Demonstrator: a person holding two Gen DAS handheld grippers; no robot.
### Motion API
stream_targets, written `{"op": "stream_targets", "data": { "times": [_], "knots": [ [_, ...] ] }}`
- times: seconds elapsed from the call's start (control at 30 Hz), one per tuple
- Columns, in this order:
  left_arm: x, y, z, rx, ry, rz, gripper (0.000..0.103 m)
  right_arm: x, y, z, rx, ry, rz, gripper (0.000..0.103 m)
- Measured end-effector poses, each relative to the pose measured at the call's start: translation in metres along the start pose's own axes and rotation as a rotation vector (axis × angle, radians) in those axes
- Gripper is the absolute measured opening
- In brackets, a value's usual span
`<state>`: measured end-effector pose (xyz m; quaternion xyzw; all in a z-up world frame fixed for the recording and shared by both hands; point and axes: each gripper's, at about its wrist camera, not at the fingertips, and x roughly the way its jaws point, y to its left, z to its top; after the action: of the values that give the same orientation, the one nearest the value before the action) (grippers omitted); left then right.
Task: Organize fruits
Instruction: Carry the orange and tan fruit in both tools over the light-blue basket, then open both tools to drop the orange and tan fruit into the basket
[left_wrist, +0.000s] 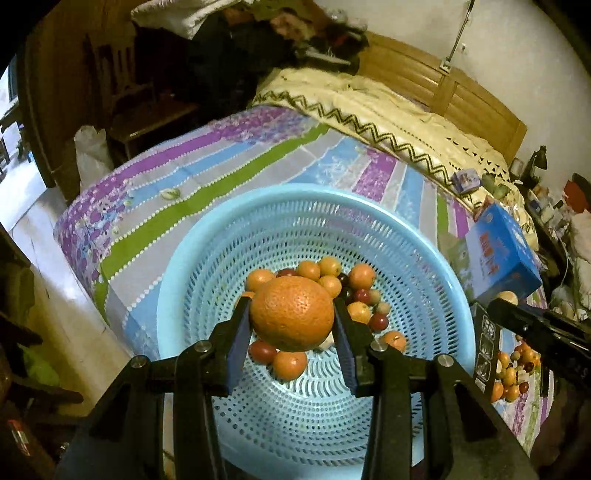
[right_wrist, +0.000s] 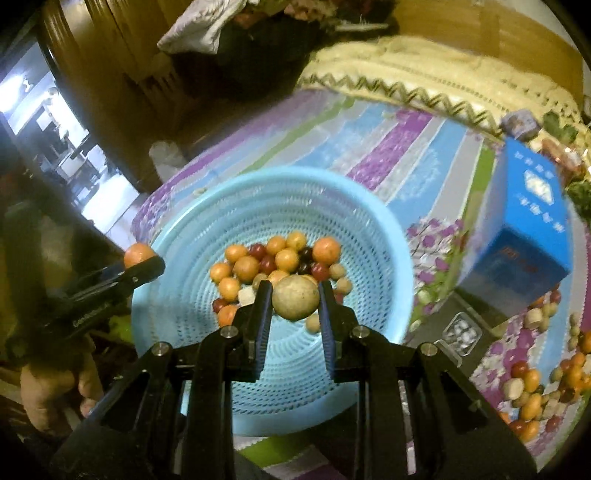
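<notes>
My left gripper (left_wrist: 291, 314) is shut on an orange (left_wrist: 291, 314) and holds it over the light blue basket (left_wrist: 177, 266). Several small orange, red and tan fruits (left_wrist: 332, 284) lie in the basket's bottom. My right gripper (right_wrist: 295, 297) is shut on a round tan fruit (right_wrist: 295, 297) above the same basket (right_wrist: 166, 236), over its fruit pile (right_wrist: 273, 258). The left gripper with its orange (right_wrist: 138, 254) shows at the left of the right wrist view. The right gripper shows at the right edge of the left wrist view (left_wrist: 535, 325).
The basket sits on a bed with a striped purple, blue and green sheet (left_wrist: 207, 162). A blue box (right_wrist: 528, 221) stands right of the basket, a loose fruit pile (right_wrist: 543, 391) beside it. A cream blanket (left_wrist: 388, 110) lies behind.
</notes>
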<state>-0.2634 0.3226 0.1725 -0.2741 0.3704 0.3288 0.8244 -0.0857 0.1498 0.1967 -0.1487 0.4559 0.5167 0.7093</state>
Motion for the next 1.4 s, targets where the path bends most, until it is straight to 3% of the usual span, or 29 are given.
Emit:
{"op": "stream_targets", "data": {
  "times": [0.2, 1.33, 1.37, 1.4],
  "knots": [
    [0.015, 0.001, -0.006, 0.004, 0.052, -0.005, 0.043, 0.006, 0.004, -0.004, 0.000, 0.040, 0.009, 0.025],
    [0.027, -0.002, -0.014, 0.004, 0.073, 0.010, 0.043, 0.015, 0.002, -0.003, -0.001, 0.049, 0.021, 0.026],
    [0.029, -0.001, -0.014, 0.005, 0.076, 0.014, 0.044, 0.015, 0.003, -0.003, -0.002, 0.047, 0.020, 0.026],
    [0.030, -0.001, -0.014, 0.005, 0.080, 0.015, 0.051, 0.015, 0.002, -0.003, 0.000, 0.048, 0.018, 0.026]
  ]
}}
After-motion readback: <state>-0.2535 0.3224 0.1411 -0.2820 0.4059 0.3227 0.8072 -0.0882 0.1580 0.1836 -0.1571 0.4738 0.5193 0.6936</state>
